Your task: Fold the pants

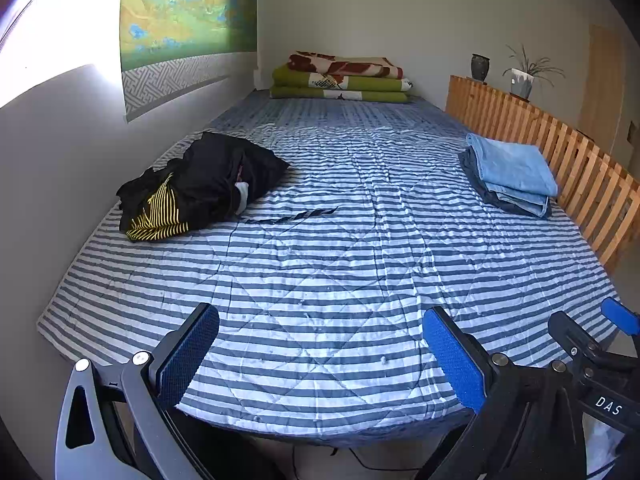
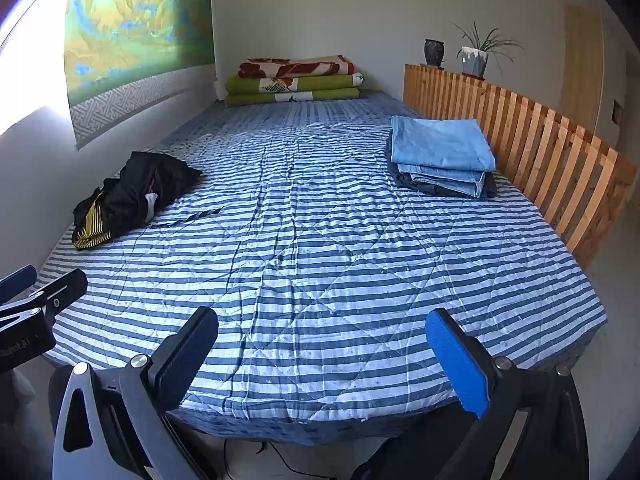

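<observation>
- Two grippers hang over the near edge of a bed, both tilted down toward its striped quilt (image 1: 320,264).
- The left gripper (image 1: 320,356) has its jaws spread wide with nothing between them; only bare quilt shows between its blue pads.
- The right gripper (image 2: 322,360) stands just as wide apart and holds nothing; in the left wrist view its dark frame shows at the lower right corner, beside the left one.
- The pants to be folded look to be the crumpled black garment (image 1: 208,184) lying on the quilt's far left side, close to the wall; the heap is too bunched to say for sure, and a yellow-and-black striped cloth (image 1: 160,216) sits at its near end.
- A dark drawstring or strap (image 1: 292,216) trails from the heap across the quilt.
- On the right side, near the wooden slatted rail (image 2: 540,148), rests a neat stack of folded jeans (image 2: 440,156), pale blue on top and darker beneath.
- At the head of the bed lie folded blankets (image 2: 296,80), green below and red-patterned above.
- Beyond the rail stand a dark vase (image 2: 434,52) and a potted plant (image 2: 476,54).
- A landscape hanging (image 2: 132,24) covers the left wall.
</observation>
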The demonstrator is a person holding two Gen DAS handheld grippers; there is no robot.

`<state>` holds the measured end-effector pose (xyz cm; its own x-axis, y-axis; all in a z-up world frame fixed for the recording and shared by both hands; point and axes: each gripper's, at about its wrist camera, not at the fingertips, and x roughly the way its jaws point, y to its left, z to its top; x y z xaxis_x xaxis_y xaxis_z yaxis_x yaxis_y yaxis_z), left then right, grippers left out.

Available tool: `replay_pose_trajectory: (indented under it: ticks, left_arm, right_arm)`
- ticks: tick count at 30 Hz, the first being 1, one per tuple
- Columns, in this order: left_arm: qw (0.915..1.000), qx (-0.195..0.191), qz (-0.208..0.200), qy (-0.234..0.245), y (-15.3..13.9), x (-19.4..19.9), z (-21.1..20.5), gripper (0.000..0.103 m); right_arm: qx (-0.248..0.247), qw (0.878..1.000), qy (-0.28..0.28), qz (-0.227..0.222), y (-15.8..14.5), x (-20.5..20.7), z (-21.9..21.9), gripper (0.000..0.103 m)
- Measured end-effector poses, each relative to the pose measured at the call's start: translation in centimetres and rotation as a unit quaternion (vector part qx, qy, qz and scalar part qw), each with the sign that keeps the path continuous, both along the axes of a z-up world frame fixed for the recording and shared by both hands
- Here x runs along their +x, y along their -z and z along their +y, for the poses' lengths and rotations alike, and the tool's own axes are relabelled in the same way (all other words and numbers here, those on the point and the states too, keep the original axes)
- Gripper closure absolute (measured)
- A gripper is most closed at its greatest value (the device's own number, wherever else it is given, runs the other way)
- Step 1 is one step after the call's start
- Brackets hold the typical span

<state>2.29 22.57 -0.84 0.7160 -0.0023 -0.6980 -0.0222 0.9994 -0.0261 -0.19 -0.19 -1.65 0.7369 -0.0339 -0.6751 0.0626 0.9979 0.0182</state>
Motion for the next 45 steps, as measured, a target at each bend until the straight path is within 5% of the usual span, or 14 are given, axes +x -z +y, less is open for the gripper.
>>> replay_pose_trajectory:
  ticks: [45]
  left_arm:
    - [0.9999, 0.009, 0.001, -0.013, -0.4, -0.9, 0.8, 0.000]
  right_arm:
    - [0.001, 1.000, -0.022, 0.001, 0.2, 0.0, 1.5, 0.001]
